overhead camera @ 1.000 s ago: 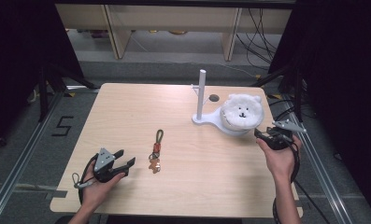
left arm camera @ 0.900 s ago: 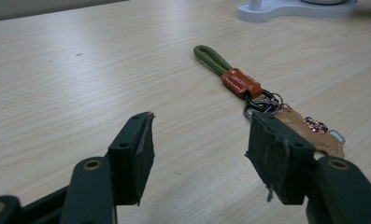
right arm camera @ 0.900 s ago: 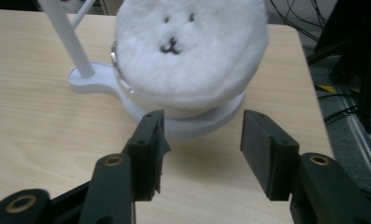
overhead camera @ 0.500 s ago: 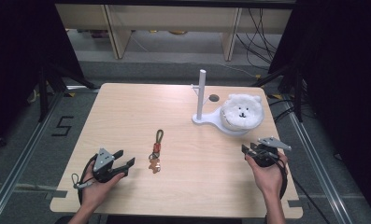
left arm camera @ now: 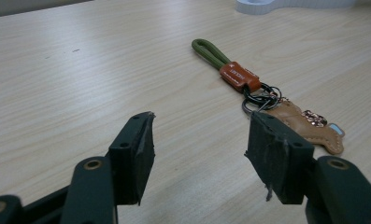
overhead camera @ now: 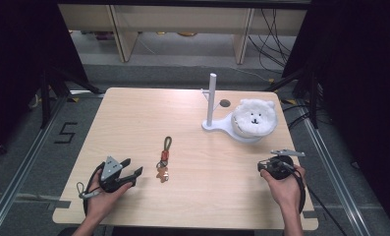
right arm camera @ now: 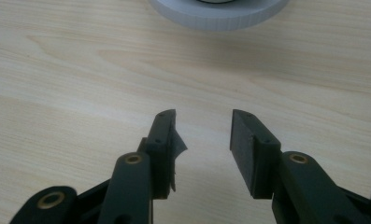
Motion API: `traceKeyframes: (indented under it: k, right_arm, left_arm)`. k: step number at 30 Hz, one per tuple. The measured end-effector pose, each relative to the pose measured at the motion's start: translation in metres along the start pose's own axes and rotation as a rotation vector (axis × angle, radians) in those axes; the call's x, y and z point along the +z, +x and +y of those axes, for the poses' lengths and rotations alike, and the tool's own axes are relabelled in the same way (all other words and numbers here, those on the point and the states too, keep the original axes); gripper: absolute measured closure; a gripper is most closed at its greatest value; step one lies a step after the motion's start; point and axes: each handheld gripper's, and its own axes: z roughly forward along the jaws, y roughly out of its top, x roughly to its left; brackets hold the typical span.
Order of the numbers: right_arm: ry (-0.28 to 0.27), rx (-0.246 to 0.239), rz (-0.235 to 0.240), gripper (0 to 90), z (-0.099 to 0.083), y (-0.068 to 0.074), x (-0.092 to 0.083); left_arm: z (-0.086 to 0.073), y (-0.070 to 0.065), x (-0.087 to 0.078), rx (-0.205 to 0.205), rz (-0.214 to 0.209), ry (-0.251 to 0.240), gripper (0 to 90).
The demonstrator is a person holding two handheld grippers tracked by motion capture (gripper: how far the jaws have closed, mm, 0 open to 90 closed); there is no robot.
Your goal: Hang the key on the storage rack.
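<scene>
A keychain (overhead camera: pixel 164 157) lies mid-table: a green cord loop (left arm camera: pixel 210 50), an orange tag (left arm camera: pixel 239 76), metal rings and a tan leather charm (left arm camera: pixel 307 127). My left gripper (overhead camera: pixel 132 169) rests at the front left, open and empty, its jaws just short of the charm (overhead camera: pixel 161 173); the gripper's own view (left arm camera: pixel 199 140) looks along them at the keychain. A white stand (overhead camera: pixel 213 105) with an upright post holds a white plush bear face (overhead camera: pixel 254 117) on its round base. My right gripper (overhead camera: pixel 262 166) sits at the front right, open and empty (right arm camera: pixel 203 122), below the stand's base rim (right arm camera: pixel 218 15).
The wooden table (overhead camera: pixel 133 118) has a small dark hole (overhead camera: pixel 225 103) near the post. Cables trail from both grippers off the table's front. Shelving legs and loose cables stand on the floor beyond the far edge.
My right gripper has drawn back from beside the plush bear toward the table's front right edge. The left gripper and keychain have stayed put.
</scene>
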Motion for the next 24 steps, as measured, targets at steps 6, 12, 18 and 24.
traceKeyframes:
  k: [6, 12, 18, 24]
  right_arm:
    - [0.005, -0.021, -0.035, 61.4, 0.000, -0.008, -0.007]
    - [0.022, 0.012, -0.030, 61.0, 0.000, -0.005, -0.011]
    - [0.030, -0.018, 0.002, 59.5, -0.001, -0.005, -0.005]
    - [0.048, 0.046, 0.019, 58.8, -0.001, 0.000, -0.003]
  left_arm:
    - [0.009, -0.001, -0.001, -0.040, -0.029, 0.120, 40.6]
    - [0.038, -0.002, 0.011, -0.019, -0.099, 0.330, 38.3]
    - [0.070, -0.014, 0.044, -0.078, -0.107, 0.463, 36.0]
    - [0.090, -0.016, 0.085, -0.141, -0.080, 0.655, 34.7]
